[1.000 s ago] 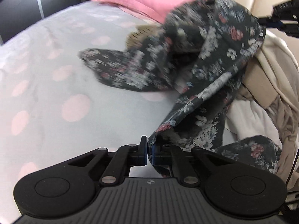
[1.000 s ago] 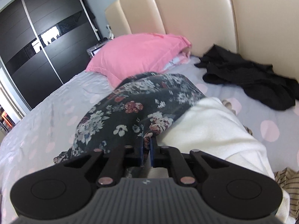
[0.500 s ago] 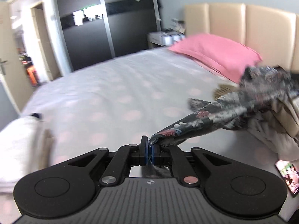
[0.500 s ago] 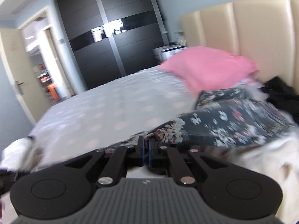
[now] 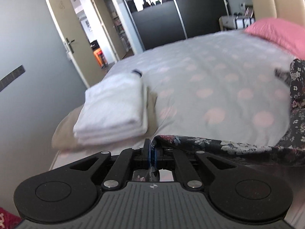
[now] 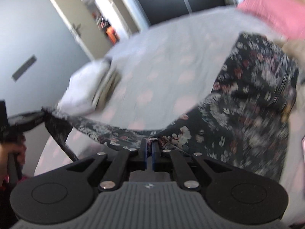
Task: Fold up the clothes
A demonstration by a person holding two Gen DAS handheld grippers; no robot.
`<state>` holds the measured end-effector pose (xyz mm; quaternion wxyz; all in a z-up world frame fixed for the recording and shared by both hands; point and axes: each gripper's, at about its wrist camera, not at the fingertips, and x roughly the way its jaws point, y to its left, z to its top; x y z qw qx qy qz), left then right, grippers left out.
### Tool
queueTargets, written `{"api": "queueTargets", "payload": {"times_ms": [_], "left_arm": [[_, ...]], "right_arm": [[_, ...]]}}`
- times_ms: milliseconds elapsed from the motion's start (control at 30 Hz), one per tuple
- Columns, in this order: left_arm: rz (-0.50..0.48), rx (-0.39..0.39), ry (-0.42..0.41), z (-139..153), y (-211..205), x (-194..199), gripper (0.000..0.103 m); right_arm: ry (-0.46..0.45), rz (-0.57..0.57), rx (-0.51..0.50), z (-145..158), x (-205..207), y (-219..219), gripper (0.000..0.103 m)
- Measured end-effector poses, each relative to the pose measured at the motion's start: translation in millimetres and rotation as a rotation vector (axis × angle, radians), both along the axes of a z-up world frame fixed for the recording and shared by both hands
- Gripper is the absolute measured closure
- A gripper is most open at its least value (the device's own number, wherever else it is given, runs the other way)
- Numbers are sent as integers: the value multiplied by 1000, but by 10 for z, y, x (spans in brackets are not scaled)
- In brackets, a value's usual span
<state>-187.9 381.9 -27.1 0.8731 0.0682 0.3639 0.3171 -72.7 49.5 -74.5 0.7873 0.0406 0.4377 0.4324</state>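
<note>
You hold 1 floral garment (image 5: 219, 147) with 2 hand-held grippers, left (image 5: 152, 150) and right (image 6: 149, 148), each clenched on its edge. The cloth stretches sideways between them above the bed (image 5: 209, 72), its bulk trailing to the right.

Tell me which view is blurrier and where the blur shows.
Right wrist view: heavy motion smear across the floral garment and folded white stack; the right gripper itself stays sharp. Left wrist view: milder blur on the stack, with strong fisheye bending of the door frame.

Dark floral garment (image 5: 238, 147), grey bed sheet (image 5: 209, 80) with pale pink dots, pink pillow (image 5: 280, 32), white folded stack (image 5: 114, 112) on beige.
</note>
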Motion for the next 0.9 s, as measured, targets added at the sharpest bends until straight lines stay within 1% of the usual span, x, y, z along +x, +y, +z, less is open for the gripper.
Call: {"api": "queueTargets", "payload": {"times_ms": [67, 133, 167, 267, 333, 367, 433, 500, 567, 667, 733, 800, 900], "left_arm": [[16, 2, 34, -160, 68, -67, 101], [33, 5, 67, -320, 136, -134, 101], [41, 6, 84, -399, 171, -168, 101], [80, -25, 98, -496, 319, -253, 101], [95, -73, 89, -530, 421, -325, 101], [100, -92, 83, -542, 434, -338, 101], [97, -90, 86, -574, 411, -344, 101], [93, -73, 94, -577, 384, -333, 101], [96, -74, 95, -579, 387, -337, 101], [114, -113, 73, -576, 441, -361, 101], [125, -139, 56, -574, 470, -381, 101], [130, -149, 48, -571, 469, -393, 101], [130, -148, 50, -580, 460, -400, 101]], "right_arm": [[28, 16, -38, -197, -104, 98, 97], [45, 34, -63, -317, -181, 152, 90], [48, 39, -73, -342, -202, 151, 90], [25, 35, -105, -364, -228, 102, 87], [21, 9, -136, -398, -135, -4, 71], [19, -5, -152, -415, -88, -58, 70], [16, -36, -189, -457, 27, -165, 70], [14, -78, -246, -522, 219, -273, 69], [14, -119, -320, -621, 439, -397, 65], [76, -214, -387, -768, 779, -664, 61], [123, -271, -415, -859, 953, -834, 60], [147, -299, -431, -932, 1055, -934, 59], [163, -312, -463, -1045, 1134, -973, 55]]}}
